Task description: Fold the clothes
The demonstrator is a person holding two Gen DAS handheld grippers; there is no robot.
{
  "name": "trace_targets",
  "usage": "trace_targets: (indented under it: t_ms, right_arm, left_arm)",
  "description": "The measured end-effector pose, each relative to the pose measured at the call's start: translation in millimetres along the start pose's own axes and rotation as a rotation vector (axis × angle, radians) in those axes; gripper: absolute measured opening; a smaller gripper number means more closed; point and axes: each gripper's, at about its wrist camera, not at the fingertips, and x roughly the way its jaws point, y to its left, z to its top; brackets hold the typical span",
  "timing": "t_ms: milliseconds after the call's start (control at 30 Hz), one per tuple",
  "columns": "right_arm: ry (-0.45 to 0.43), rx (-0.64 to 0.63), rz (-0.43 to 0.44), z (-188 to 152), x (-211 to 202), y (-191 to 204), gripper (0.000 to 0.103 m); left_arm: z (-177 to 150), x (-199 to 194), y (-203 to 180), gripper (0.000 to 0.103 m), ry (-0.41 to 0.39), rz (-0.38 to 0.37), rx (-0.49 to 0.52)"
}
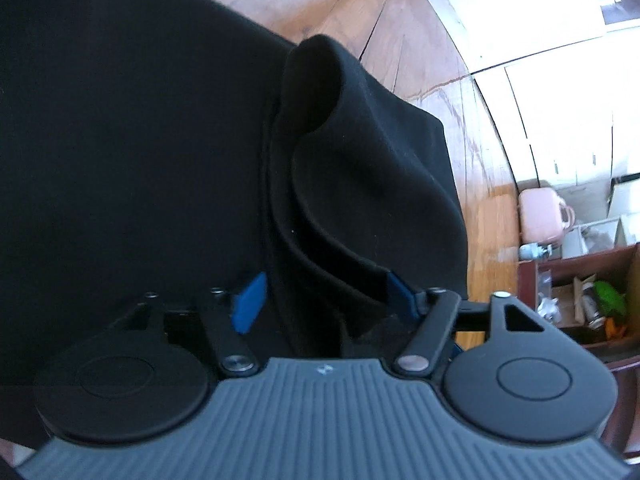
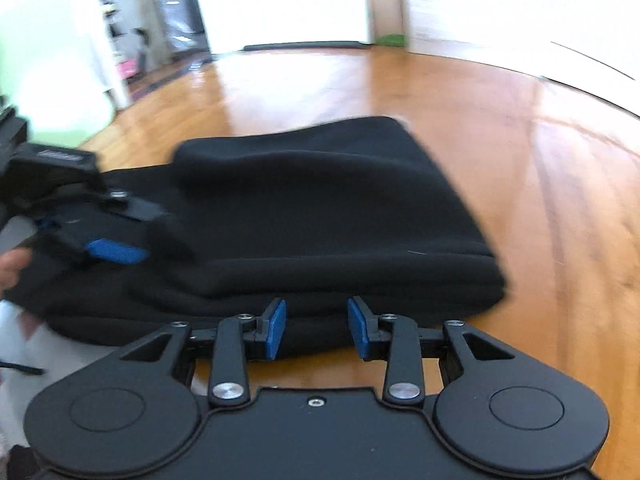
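A black garment (image 2: 320, 216) of thick, soft cloth is lying folded in layers on the wooden floor (image 2: 540, 160), its upper layer sitting rumpled and rounded over the lower one. The left gripper (image 1: 320, 300) is standing with jaws parted, a loose curled fold of the cloth lying between its blue pads (image 1: 250, 302) unpinched. The right gripper (image 2: 316, 330) is hovering at the garment's near edge, jaws apart and gripping nothing.

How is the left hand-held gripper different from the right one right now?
The left hand-held gripper has a fold of the black fabric garment lying loose between its wide-apart blue pads; the right hand-held gripper has narrower jaws, with only the garment's edge just in front of them. Both are open, gripping nothing, above the wooden floor.
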Motion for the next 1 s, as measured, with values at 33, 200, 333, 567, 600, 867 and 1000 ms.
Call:
trace_targets:
  t_ms: [33, 200, 333, 567, 600, 867, 1000]
  right_arm:
    - [0.006, 0.013, -0.027, 0.9, -0.5, -5.6, 0.04]
    - [0.008, 0.075, -0.01, -0.7, -3.7, -8.1, 0.04]
    - [0.004, 0.106, 0.176, 10.3, 3.7, 9.0, 0.04]
    - [-0.045, -0.232, 0.218, 12.7, 11.0, 85.1, 0.071]
    - [-0.052, -0.302, 0.192, 11.9, 13.4, 95.6, 0.072]
    - [-0.043, -0.661, 0.066, -0.9, 38.5, 143.6, 0.096]
    - [-0.012, -0.526, 0.117, 12.5, 45.8, 129.3, 0.095]
  left_arm:
    - [0.4, 2.6, -0.3, 0.072, 0.001, 0.009, -0.012]
    - [-6.9, -4.7, -15.7, 0.071, -0.014, 0.036, -0.053]
    - [-23.4, -3.4, -41.8, 0.025, -0.023, 0.059, 0.113]
    - [-30.5, -10.9, -33.0, 0.021, 0.015, 0.087, 0.103]
    - [-31.8, -12.1, -27.0, 0.021, 0.043, 0.082, 0.073]
    - [-43.0, -22.0, -8.6, 0.019, 0.121, 0.126, 0.053]
    - [-42.4, -31.9, -11.3, 0.023, 0.049, 0.125, 0.079]
